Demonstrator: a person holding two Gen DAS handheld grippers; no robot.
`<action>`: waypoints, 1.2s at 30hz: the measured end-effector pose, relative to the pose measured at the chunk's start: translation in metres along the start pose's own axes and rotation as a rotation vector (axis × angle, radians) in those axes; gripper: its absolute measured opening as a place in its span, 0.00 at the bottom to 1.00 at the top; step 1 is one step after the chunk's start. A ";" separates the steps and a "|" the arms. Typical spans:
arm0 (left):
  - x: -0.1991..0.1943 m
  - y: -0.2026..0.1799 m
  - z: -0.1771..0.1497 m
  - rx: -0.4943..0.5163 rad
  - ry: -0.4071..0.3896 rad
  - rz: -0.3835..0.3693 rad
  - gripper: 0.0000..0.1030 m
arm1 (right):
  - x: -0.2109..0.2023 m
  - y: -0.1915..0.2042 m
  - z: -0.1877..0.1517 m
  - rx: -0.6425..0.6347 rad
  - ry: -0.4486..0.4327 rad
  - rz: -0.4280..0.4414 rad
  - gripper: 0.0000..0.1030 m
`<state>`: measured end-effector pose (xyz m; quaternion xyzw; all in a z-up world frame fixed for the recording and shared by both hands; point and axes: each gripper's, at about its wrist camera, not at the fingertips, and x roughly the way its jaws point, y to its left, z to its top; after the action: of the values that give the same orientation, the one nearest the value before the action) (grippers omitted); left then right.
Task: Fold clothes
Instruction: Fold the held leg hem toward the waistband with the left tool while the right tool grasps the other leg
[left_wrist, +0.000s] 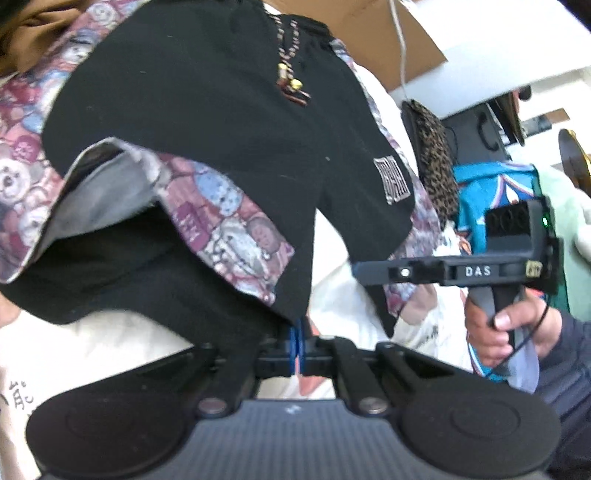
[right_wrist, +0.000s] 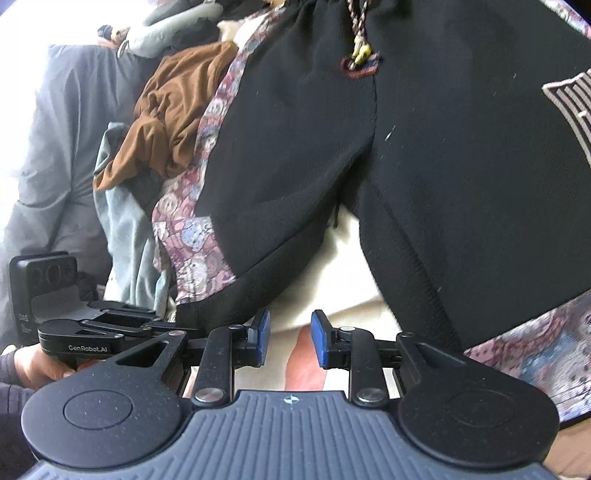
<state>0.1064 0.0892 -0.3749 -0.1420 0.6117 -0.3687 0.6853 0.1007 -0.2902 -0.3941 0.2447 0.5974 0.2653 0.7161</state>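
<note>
Black shorts (left_wrist: 207, 110) with bear-print side panels (left_wrist: 229, 221) and a beaded drawstring (left_wrist: 291, 81) lie spread on a white cloth (left_wrist: 92, 343). My left gripper (left_wrist: 300, 334) is shut on the hem of one leg, whose corner is lifted and folded over so the grey inside shows. My right gripper (right_wrist: 291, 338) is open over the white cloth between the two legs, with nothing between its blue pads (right_wrist: 320, 339). In the left wrist view the right gripper (left_wrist: 360, 271) hovers at the other leg's hem, with a hand (left_wrist: 513, 325) on its handle. The left gripper's body (right_wrist: 92, 332) shows at the lower left of the right wrist view.
A brown garment (right_wrist: 170, 110), a light blue one (right_wrist: 125, 221) and a grey one (right_wrist: 62, 147) are piled left of the shorts. A leopard-print cloth (left_wrist: 436, 162), a turquoise garment (left_wrist: 491, 192) and a cardboard box (left_wrist: 388, 37) lie to the right.
</note>
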 end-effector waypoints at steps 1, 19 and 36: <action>0.002 -0.004 0.000 0.020 0.008 -0.008 0.01 | 0.002 0.000 -0.001 0.006 0.010 0.012 0.26; 0.037 -0.039 -0.020 0.195 0.096 -0.031 0.07 | 0.049 -0.037 -0.039 0.397 0.131 0.236 0.37; -0.012 0.022 -0.006 -0.065 -0.005 0.052 0.42 | 0.052 -0.040 -0.035 0.352 0.121 0.154 0.07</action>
<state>0.1082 0.1142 -0.3813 -0.1490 0.6253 -0.3303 0.6912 0.0774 -0.2835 -0.4638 0.3945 0.6560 0.2250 0.6028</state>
